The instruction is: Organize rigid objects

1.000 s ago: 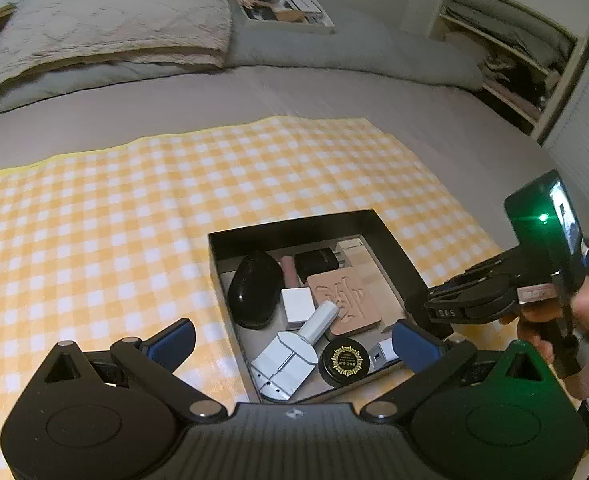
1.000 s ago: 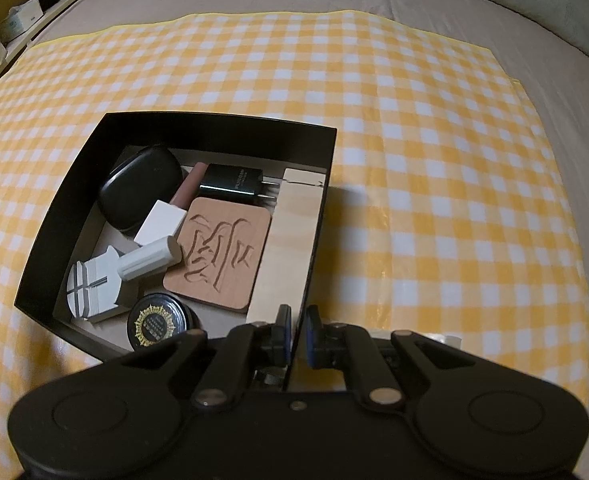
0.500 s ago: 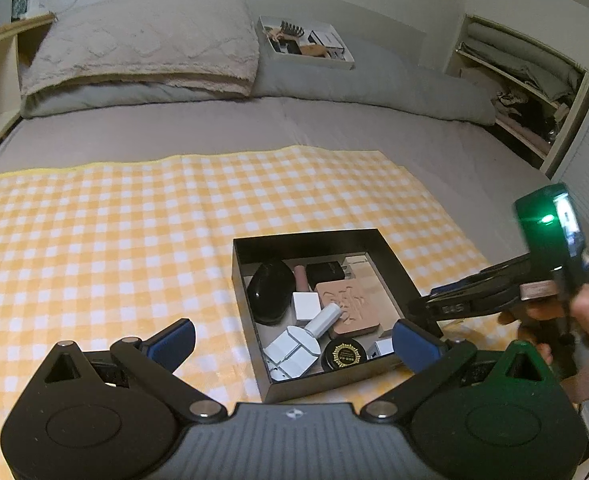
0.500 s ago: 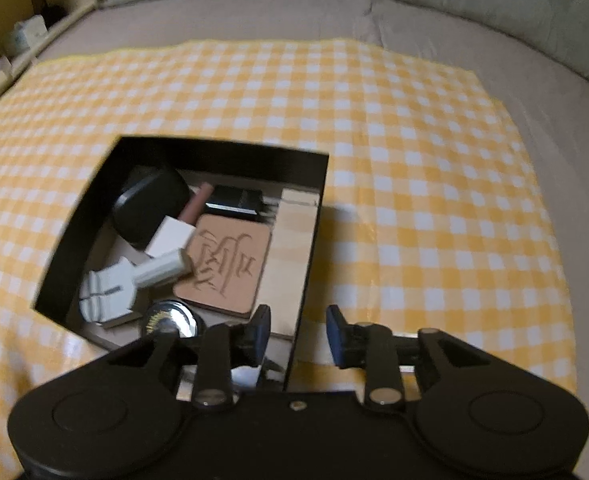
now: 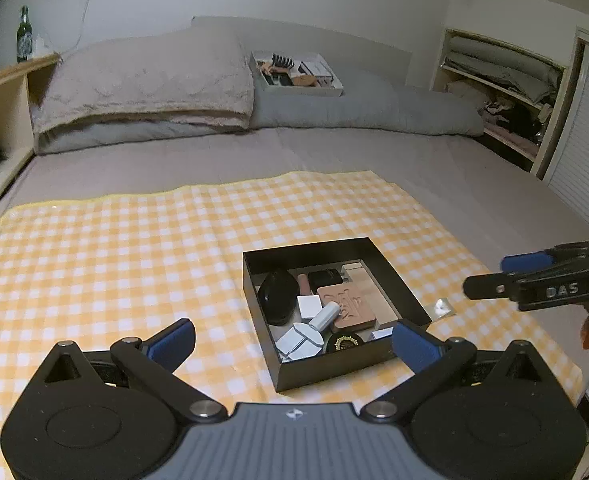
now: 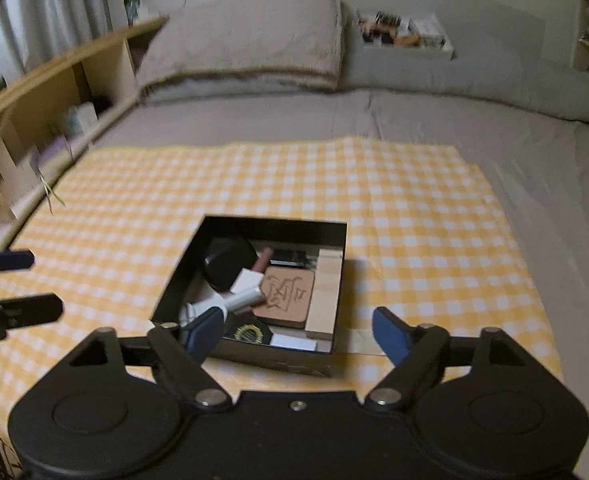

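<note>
A black open box (image 5: 390, 280) sits on the yellow checked cloth (image 5: 134, 248) on the bed. It holds a black oval case (image 5: 278, 296), a terracotta carved tile (image 5: 348, 300), a white cylinder (image 5: 324, 316), a round black tin (image 5: 344, 342), a wooden block (image 6: 326, 292) and small white pieces. My left gripper (image 5: 292, 340) is open and empty, raised in front of the box. My right gripper (image 6: 298, 330) is open and empty, raised before the box's near wall (image 6: 278, 358); it also shows at the right of the left wrist view (image 5: 542, 276).
A small shiny scrap (image 5: 440, 306) lies on the cloth right of the box. Pillows (image 5: 146, 88) and a white tray of items (image 5: 294, 74) lie at the bed's head. Wooden shelving (image 6: 54, 92) runs along the left; a closet shelf (image 5: 502, 80) stands at the right.
My right gripper opened, released the box's wall and pulled back and up. My left gripper also rose and drew back, so the box looks smaller in both views.
</note>
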